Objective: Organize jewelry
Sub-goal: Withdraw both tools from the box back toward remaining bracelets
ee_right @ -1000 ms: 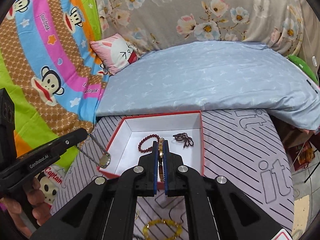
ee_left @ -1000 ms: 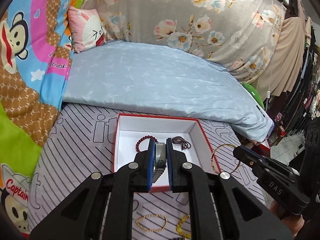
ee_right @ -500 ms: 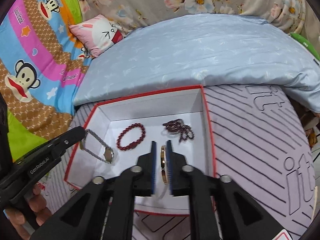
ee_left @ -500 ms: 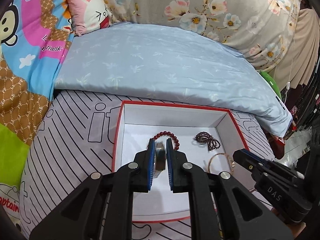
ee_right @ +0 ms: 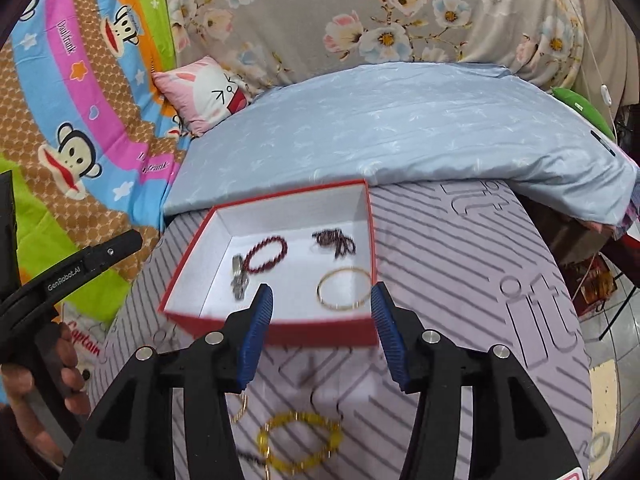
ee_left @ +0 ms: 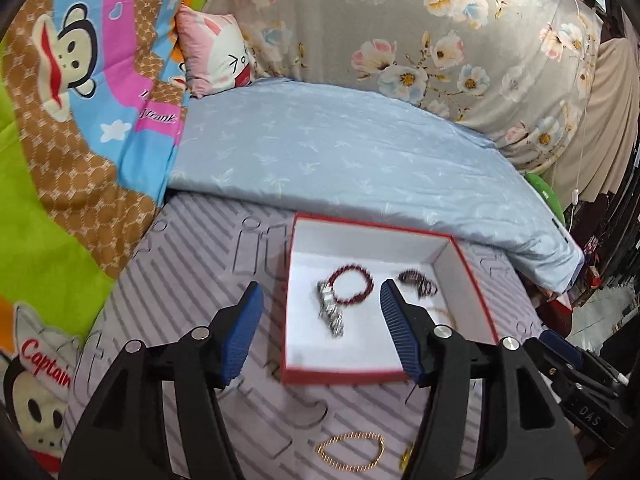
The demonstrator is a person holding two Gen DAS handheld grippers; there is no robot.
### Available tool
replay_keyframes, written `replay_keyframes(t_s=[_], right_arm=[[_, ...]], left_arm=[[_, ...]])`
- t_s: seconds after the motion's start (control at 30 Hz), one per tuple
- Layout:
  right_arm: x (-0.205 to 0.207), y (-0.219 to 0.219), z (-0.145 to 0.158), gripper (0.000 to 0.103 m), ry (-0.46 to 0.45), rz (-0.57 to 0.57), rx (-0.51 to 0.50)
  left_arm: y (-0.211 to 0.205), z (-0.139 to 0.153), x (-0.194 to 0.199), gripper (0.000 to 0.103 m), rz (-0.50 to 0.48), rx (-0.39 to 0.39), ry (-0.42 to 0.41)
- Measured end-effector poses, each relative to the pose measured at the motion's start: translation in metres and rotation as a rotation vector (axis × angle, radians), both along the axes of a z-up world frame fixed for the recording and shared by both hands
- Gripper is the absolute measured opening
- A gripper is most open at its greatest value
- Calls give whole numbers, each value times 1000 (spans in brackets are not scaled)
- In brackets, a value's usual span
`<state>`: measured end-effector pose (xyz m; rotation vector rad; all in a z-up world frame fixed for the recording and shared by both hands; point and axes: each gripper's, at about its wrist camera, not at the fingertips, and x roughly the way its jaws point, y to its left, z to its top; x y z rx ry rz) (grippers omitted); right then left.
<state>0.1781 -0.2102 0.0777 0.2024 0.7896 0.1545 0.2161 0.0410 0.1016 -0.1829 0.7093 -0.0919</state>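
Red-rimmed and white inside, the box [ee_right: 280, 326] sits at the middle of both views on the striped mat [ee_right: 460, 280], and four pieces already lie on its floor: a silver watch [ee_left: 331, 312] at the left, touching a red bead bracelet [ee_left: 352, 284]; a dark bead strand [ee_right: 334, 242] toward the back right; a thin gold bangle [ee_right: 345, 289] at the front right, close to the right wall; so a good share of the sorting looks done. The left gripper [ee_left: 320, 332] holds nothing; its jaws have just been opening and stand well apart, with the watch lying free in the box between and beyond them. The right gripper [ee_right: 322, 330] is likewise empty; its jaws have just been opening too, and the bangle lies flat beyond them, touched by neither pad. Left to do, as far as I can judge: a gold chain bracelet [ee_left: 352, 450] at the bottom of the left view and a yellow bead bracelet [ee_right: 300, 444] at the bottom of the right view lie on the mat in front of the box; a darker piece beside the yellow one is too blurred to name.
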Motion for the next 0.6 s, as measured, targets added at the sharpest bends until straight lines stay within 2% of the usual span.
replay_keyframes(t_s=[0.37,0.6], right_arm=[[-87,5,-21,50,76,35,-33],[-130,14,-50,50,151,68,-49]], left_arm=[[-1,-37,-83,58,-13,0,95],[-12,-63,-122,58,-42,31,156]])
